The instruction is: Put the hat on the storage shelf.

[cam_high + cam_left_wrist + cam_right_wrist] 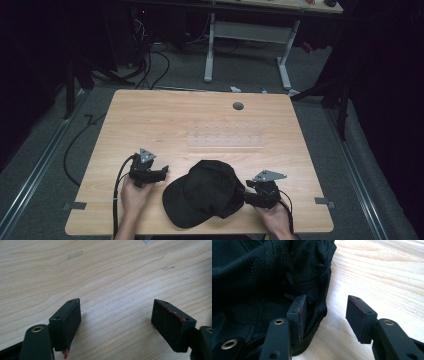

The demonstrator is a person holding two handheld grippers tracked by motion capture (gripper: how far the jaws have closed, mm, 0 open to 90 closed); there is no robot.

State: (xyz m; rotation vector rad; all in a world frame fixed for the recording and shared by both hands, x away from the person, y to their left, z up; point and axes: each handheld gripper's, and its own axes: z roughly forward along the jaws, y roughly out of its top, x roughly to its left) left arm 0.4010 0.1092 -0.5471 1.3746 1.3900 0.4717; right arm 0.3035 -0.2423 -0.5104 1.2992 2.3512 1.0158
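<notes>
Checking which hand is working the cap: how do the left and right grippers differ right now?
The left gripper has only bare table between its jaws; the right gripper straddles the edge of the black cap, one jaw inside it and one outside. The left gripper stands apart from the cap, while the right gripper is at its rim. Both are open and gripping nothing, each held in a hand near the table's front edge.
</notes>
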